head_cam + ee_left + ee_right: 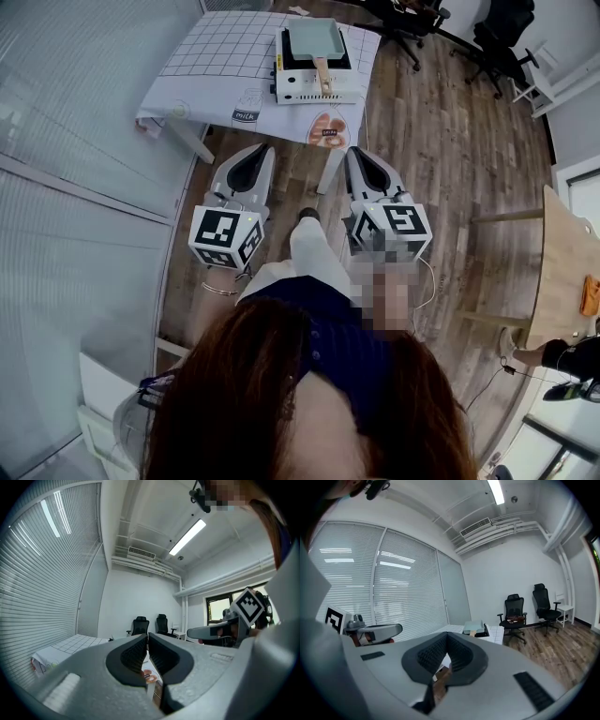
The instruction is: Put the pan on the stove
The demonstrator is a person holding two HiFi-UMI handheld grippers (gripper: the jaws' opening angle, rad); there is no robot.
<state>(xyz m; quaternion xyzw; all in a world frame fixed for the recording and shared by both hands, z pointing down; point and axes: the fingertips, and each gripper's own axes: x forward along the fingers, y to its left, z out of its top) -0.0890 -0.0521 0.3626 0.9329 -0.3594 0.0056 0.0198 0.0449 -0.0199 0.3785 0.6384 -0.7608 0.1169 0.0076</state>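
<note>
Pan [312,37]: pale, rectangular, wooden handle, apparently already resting on the white stove [309,91] on the checked table [217,47]. Left gripper [261,156], right gripper [357,156]: jaws closed on nothing, well short of the table. Risk: closed jaws bumping the handle could knock the pan askew.

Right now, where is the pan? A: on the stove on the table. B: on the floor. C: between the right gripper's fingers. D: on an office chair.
A: in the head view the pan sits on the stove, on the table.
</note>
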